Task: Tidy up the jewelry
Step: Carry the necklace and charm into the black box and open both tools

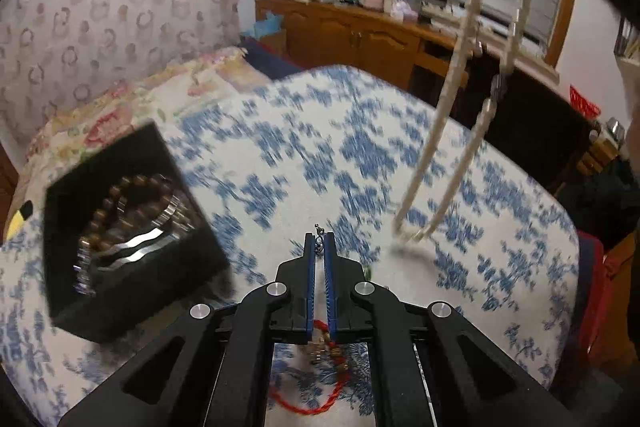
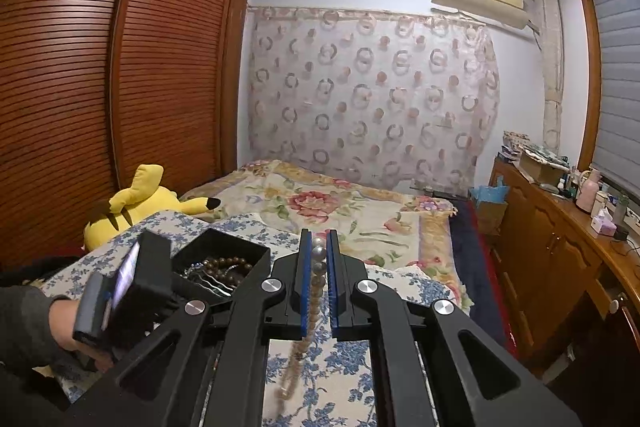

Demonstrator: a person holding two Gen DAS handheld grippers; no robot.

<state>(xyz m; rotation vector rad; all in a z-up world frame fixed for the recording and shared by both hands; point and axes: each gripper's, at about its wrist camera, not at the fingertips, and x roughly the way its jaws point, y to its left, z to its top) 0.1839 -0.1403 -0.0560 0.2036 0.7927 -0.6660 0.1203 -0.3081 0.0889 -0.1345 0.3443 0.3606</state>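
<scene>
My left gripper (image 1: 319, 241) is shut on a thin silver chain (image 1: 319, 231) whose end pokes out past the fingertips; a red braided cord bracelet (image 1: 316, 403) lies below it on the bed. My right gripper (image 2: 319, 239) is shut on a pearl necklace (image 2: 318, 259), held high; in the left wrist view the necklace (image 1: 448, 131) hangs as a long loop down to the bedspread. A black open jewelry box (image 1: 120, 227) sits to the left and holds a brown bead bracelet (image 1: 132, 195) and silver pieces. The box also shows in the right wrist view (image 2: 224, 259).
The blue-and-white floral bedspread (image 1: 360, 155) covers the bed. A yellow plush toy (image 2: 140, 199) lies at the far left by the wooden wardrobe (image 2: 100, 67). A wooden dresser (image 1: 360, 35) with clutter runs along the window side.
</scene>
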